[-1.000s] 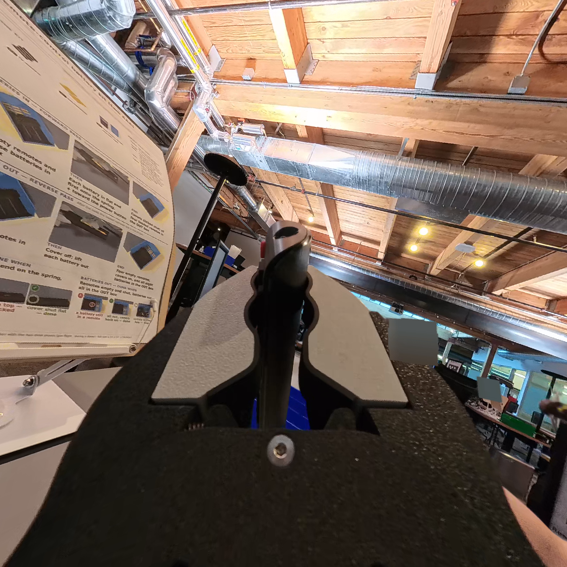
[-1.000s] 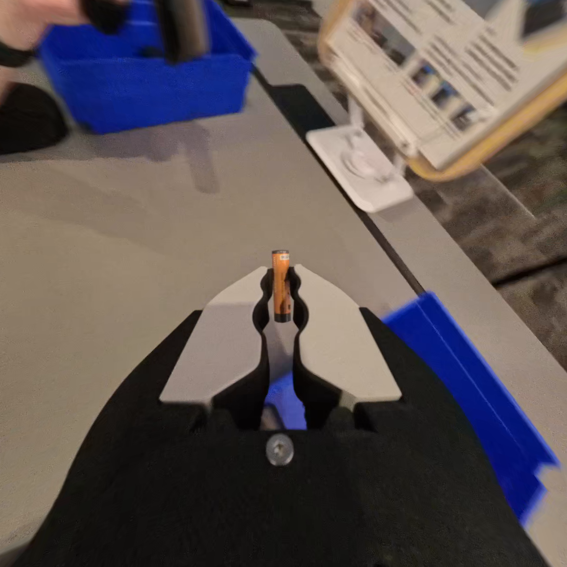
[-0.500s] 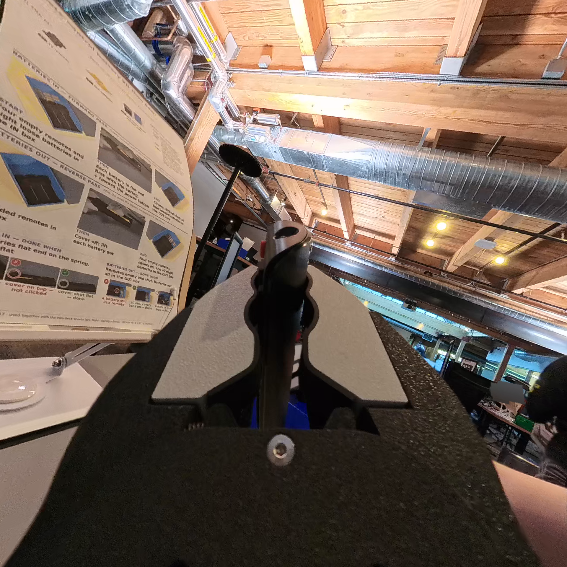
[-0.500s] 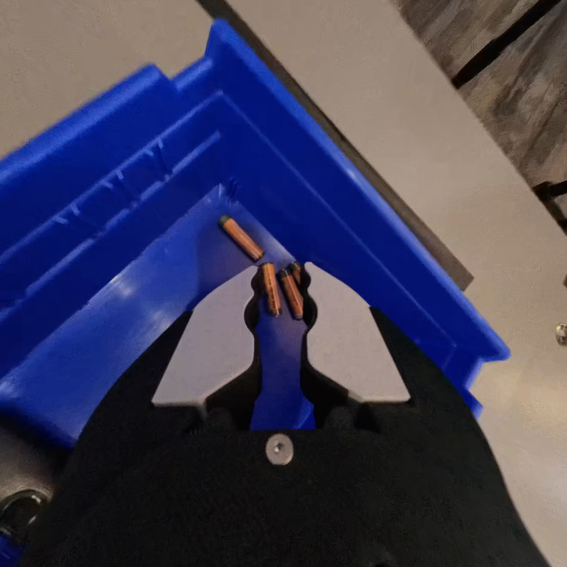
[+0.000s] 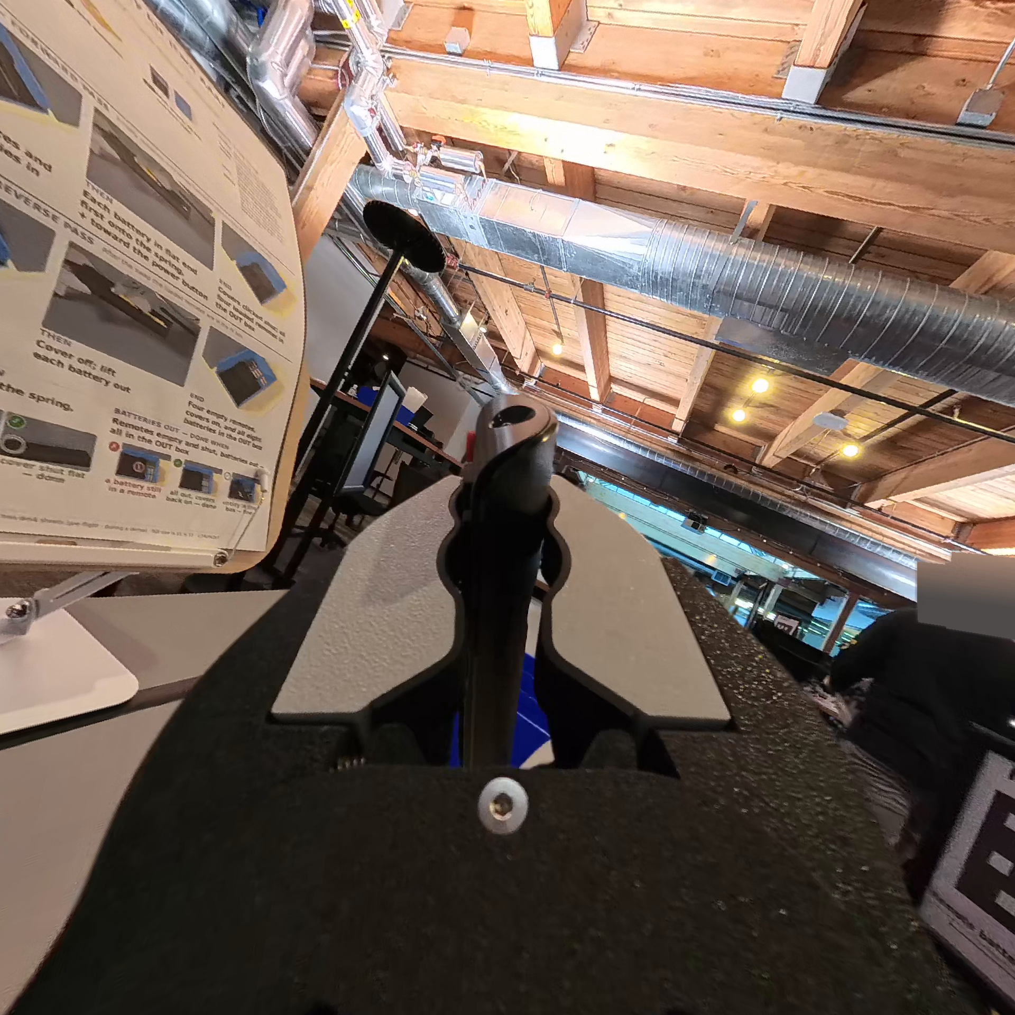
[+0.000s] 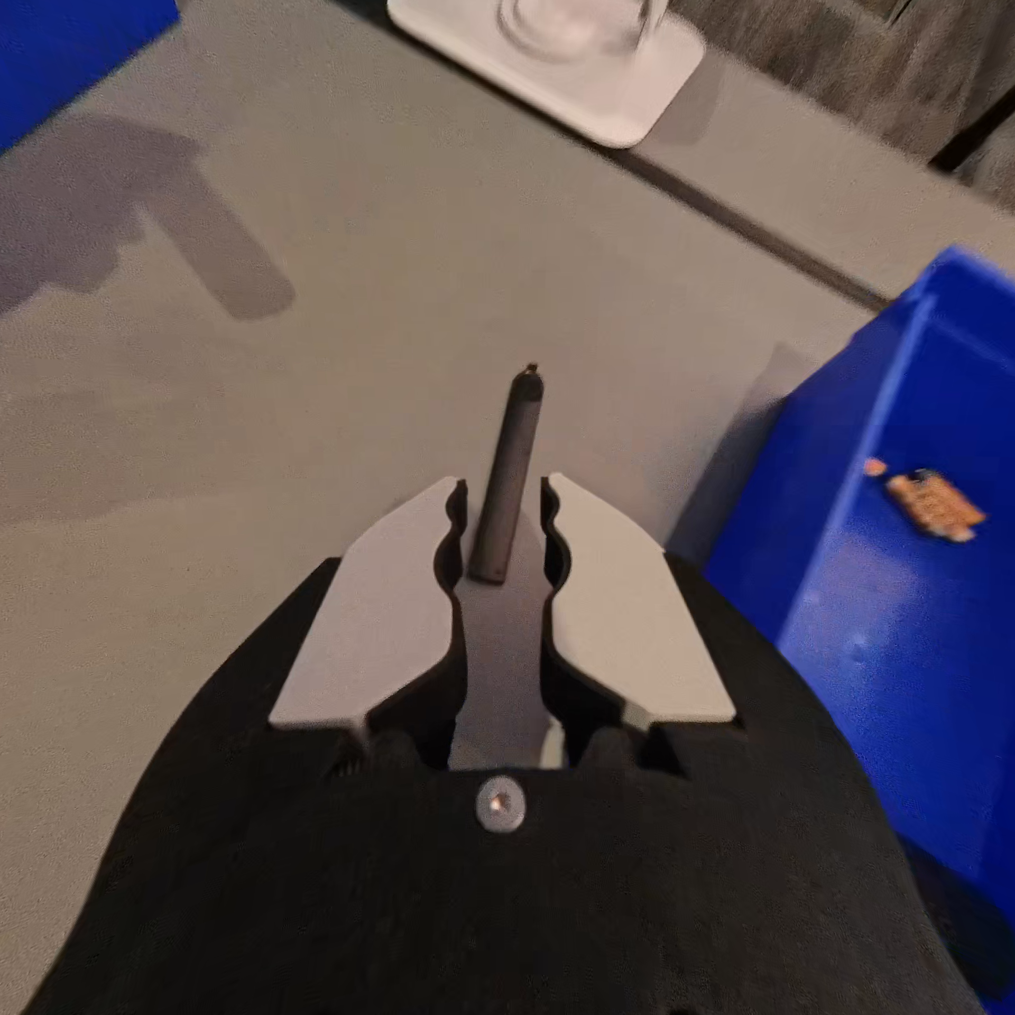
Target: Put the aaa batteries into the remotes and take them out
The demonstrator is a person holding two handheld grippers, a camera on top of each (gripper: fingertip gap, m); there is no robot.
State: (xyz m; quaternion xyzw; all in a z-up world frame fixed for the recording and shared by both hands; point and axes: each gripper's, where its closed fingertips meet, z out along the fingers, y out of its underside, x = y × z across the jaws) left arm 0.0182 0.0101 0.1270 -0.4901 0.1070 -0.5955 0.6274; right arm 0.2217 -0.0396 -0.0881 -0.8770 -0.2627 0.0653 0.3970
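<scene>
Two tools: left gripper [image 5: 502,494] clamped on remote [image 5: 513,439]; right gripper [image 6: 503,480] parted over slim black strip [image 6: 511,456]; centre it before closing.

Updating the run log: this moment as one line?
left gripper shut on remote | right gripper open above dark strip on table | batteries in blue bin

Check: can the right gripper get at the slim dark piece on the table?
Probably yes: the right gripper is open and empty, the slim dark piece lies bare on the table between its fingertips, nothing over it.
</scene>
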